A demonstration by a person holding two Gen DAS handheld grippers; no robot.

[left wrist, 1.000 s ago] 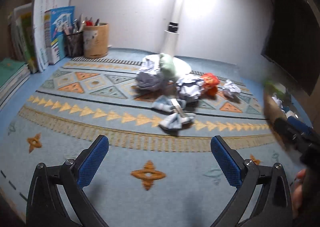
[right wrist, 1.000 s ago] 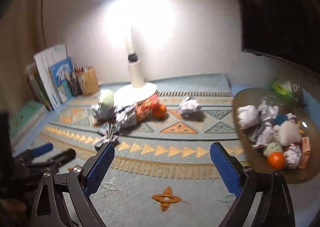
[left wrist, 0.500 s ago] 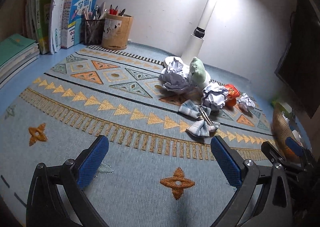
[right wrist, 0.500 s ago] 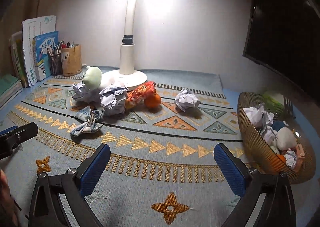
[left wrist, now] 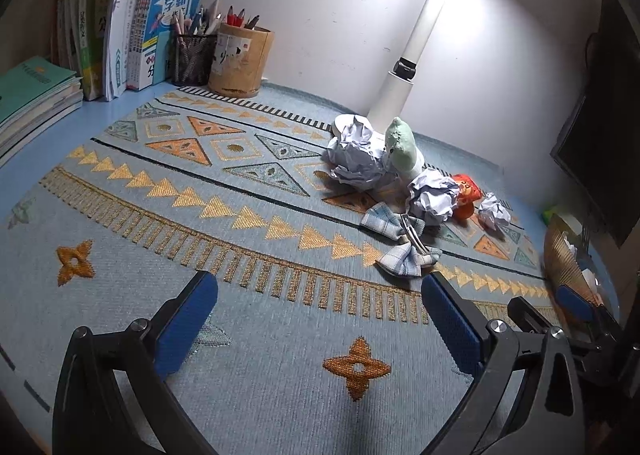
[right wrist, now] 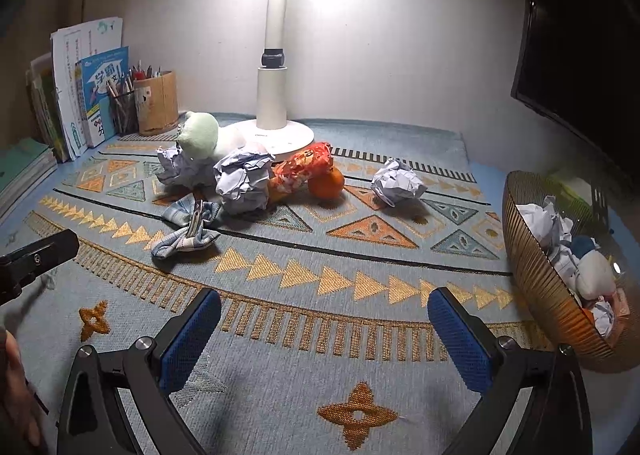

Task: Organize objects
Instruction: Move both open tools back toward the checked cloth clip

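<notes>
A heap of loose things lies by the lamp base: a green soft toy (right wrist: 199, 133), crumpled paper balls (right wrist: 244, 185), a red snack packet (right wrist: 302, 171), an orange (right wrist: 327, 183) and a plaid bow clip (right wrist: 186, 229). One paper ball (right wrist: 397, 182) sits apart to the right. In the left wrist view the same bow clip (left wrist: 404, 241) and toy (left wrist: 402, 143) show. A ribbed gold basket (right wrist: 536, 275) at the right holds paper, an orange and soft things. My left gripper (left wrist: 320, 309) and right gripper (right wrist: 324, 325) both hover open over the mat, well short of the heap, nothing between the pads.
A patterned blue mat (right wrist: 320, 255) covers the desk. A white lamp (right wrist: 276, 103) stands at the back. Books (left wrist: 132, 27) and pen holders (left wrist: 240, 59) line the back left. A dark monitor (right wrist: 580, 35) hangs at the right. A hand (right wrist: 16, 395) shows at the left edge.
Both grippers have dipped and rolled, so each view shifted: the heap now sits further right in the left view and the basket is seen side-on at the right. The jaws stay wide.
</notes>
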